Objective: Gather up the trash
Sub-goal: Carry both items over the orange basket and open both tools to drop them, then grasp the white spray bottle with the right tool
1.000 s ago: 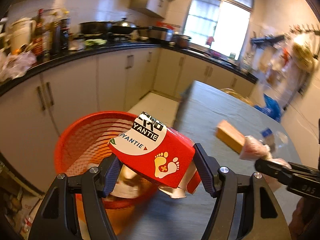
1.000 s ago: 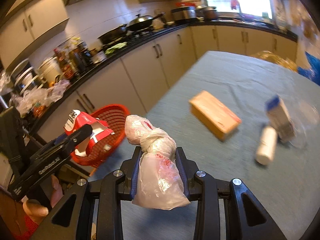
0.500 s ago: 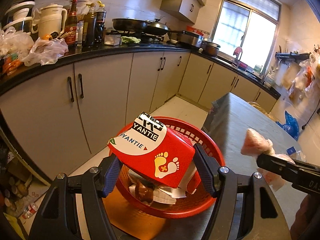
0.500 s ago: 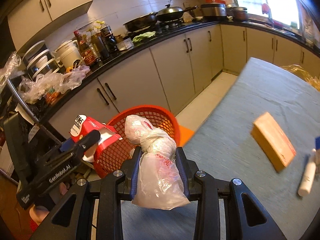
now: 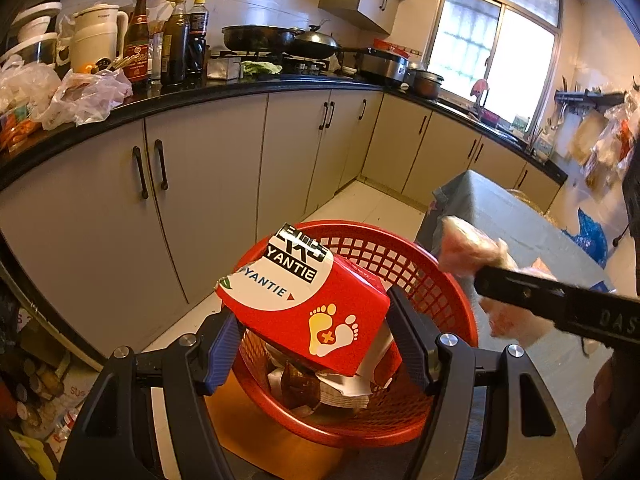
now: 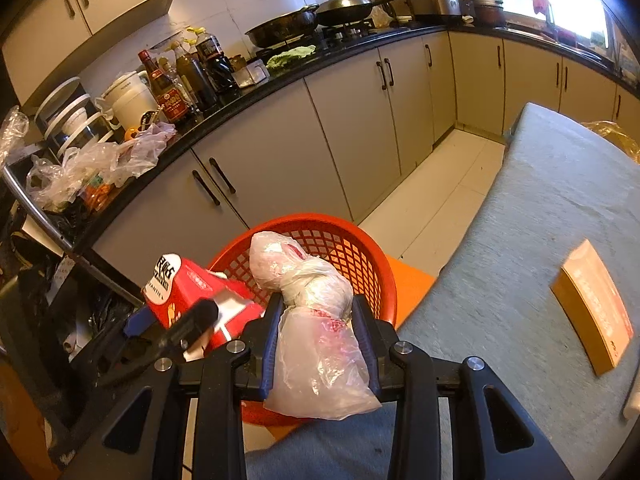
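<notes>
Two pieces of trash hang over the red basket (image 5: 436,280) off the table's near edge: the left gripper (image 5: 316,344) is clamped on a red box (image 5: 304,300), the right gripper (image 6: 316,344) on a knotted plastic bag (image 6: 316,320). Best to centre each over the opening, then part the jaws one at a time.

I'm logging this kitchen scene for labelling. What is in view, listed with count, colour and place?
red carton: 1, red and white, in left gripper above the basket
plastic bag: 1, clear, knotted, in right gripper
basket: 1, red mesh, on the floor beside the table, paper scraps inside
flat box: 1, tan, on the table
table: 1, grey cloth
woks: 2, dark, on the stove
left gripper: 1, black, jaws shut
right gripper: 1, black, jaws shut
</notes>
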Motion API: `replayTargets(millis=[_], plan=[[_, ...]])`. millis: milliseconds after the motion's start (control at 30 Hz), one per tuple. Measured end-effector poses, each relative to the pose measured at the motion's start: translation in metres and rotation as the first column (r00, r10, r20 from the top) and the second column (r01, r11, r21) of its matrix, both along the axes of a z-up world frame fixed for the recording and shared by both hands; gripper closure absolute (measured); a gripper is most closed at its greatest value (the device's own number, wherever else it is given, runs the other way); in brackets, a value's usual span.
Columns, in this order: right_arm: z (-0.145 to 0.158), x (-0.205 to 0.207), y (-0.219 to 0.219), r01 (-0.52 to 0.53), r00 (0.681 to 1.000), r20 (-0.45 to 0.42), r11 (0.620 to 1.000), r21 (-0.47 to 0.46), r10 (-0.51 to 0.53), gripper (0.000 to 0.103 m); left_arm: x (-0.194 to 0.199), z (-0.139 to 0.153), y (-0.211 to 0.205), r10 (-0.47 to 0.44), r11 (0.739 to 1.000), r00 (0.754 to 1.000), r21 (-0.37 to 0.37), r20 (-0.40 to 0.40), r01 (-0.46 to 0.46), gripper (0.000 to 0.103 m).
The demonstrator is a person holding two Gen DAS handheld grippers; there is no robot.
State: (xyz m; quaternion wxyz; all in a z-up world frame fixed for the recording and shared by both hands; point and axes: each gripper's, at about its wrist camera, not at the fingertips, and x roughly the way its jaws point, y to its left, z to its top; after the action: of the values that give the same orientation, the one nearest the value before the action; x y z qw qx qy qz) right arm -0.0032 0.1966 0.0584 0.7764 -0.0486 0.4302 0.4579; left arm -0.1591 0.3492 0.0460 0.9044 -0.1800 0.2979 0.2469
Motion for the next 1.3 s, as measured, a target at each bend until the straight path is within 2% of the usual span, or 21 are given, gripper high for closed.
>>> replayTargets(millis=[133,333,600,767,1067,1300], plan=[[-0.005,0.006,0.01,0.005,1.0,0.0,1.0,-0.003,-0.005,0.065,0.006,-0.005,0.0,0.0,1.0,1.0,0.014,-0.02,0.0,0.035],[-0.007,0.012,0.009,0.005,1.0,-0.02,1.0,0.028,-0.005,0.053,0.01,-0.011,0.007,0.006,0.999,1.0,-0.034,-0.028,-0.007,0.028],[-0.001,0.011,-0.012,0.025,1.0,-0.015,0.998,0.052,-0.025,0.053,0.01,-0.007,-0.002,-0.007,1.0,1.0,-0.025,-0.021,0.006,0.027],[0.0,0.008,-0.029,0.042,0.999,-0.016,0.998,0.056,-0.041,0.053,0.013,0.002,-0.02,-0.045,0.999,0.999,-0.003,-0.012,0.045,0.027],[0.002,0.01,-0.089,0.129,0.992,-0.015,0.989,0.067,-0.128,0.053,0.026,0.009,-0.064,-0.14,0.99,0.99,0.027,-0.02,0.14,0.027],[-0.005,0.022,-0.172,0.275,0.961,-0.047,0.958,0.076,-0.272,0.053,0.045,0.002,-0.12,-0.254,0.967,0.966,0.022,-0.048,0.255,0.027]])
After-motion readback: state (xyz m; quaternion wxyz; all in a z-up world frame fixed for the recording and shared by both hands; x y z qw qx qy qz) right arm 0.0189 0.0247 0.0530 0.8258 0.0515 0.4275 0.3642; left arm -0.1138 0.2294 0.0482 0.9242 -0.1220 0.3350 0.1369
